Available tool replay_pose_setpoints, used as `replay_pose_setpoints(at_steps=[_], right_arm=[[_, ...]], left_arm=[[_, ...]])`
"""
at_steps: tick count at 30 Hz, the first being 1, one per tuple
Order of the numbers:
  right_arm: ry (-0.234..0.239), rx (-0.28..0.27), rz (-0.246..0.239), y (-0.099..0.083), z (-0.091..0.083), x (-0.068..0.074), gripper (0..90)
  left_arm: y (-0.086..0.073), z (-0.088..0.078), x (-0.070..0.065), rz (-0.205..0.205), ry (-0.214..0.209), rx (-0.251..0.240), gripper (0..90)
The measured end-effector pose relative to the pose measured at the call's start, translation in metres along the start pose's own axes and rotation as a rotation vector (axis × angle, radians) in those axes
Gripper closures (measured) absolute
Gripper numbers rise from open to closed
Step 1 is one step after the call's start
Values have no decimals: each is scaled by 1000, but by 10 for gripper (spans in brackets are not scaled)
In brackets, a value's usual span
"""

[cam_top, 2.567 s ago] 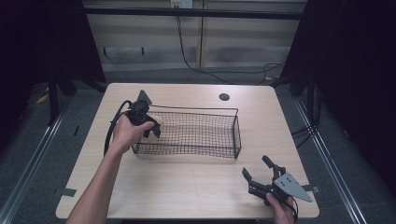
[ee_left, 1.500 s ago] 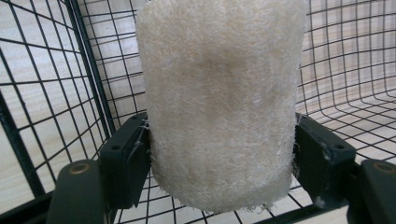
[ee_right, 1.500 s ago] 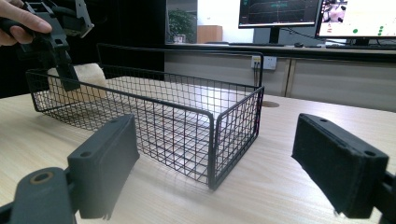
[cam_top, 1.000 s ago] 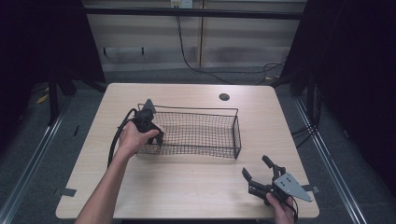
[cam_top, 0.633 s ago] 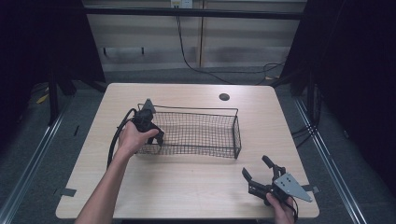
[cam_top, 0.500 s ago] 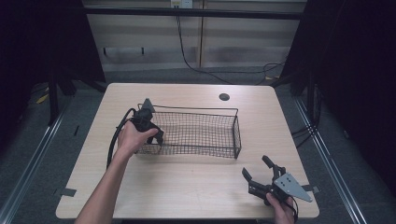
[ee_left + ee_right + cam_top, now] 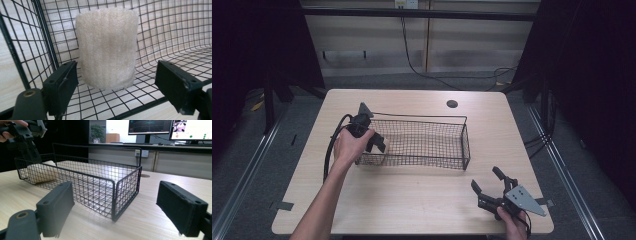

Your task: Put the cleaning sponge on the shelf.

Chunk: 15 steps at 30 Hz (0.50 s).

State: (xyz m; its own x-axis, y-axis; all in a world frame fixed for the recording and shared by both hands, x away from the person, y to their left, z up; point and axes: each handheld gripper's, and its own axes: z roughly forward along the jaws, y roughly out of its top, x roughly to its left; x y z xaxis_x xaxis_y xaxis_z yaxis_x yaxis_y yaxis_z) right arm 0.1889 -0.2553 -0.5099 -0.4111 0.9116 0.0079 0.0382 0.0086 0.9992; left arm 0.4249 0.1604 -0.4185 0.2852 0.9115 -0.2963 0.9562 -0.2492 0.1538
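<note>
A cream, fibrous cylinder rests on the mesh floor at the left end of a black wire basket. My left gripper reaches down over that end. In the left gripper view it stands open, one jaw on each side of the cylinder, with a gap on both sides. In the right gripper view the cylinder shows through the mesh under the left gripper. My right gripper is open and holds nothing, low over the table's front right, pointing at the basket.
The basket stands mid-table on a light wooden table. A round cable hole sits at the back right. The left gripper's cable loops beside the wrist. The floor around is dark, with monitors behind.
Since 2.6 s ago my left hand has lowered its gripper a little into the basket's left end. Over the last second nothing visibly moved. The right gripper stayed still.
</note>
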Motion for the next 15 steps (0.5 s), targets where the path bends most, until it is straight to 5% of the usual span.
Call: replay_pose_setpoints(at_steps=[8,15], right_arm=[[3,-1,-4,0,0,-1,136],[0,-1,-4,0,0,-1,136]], left_arm=[[-6,-10,5,33,-58,-65,179],[-12,-20,7,117,-111,-97,176]])
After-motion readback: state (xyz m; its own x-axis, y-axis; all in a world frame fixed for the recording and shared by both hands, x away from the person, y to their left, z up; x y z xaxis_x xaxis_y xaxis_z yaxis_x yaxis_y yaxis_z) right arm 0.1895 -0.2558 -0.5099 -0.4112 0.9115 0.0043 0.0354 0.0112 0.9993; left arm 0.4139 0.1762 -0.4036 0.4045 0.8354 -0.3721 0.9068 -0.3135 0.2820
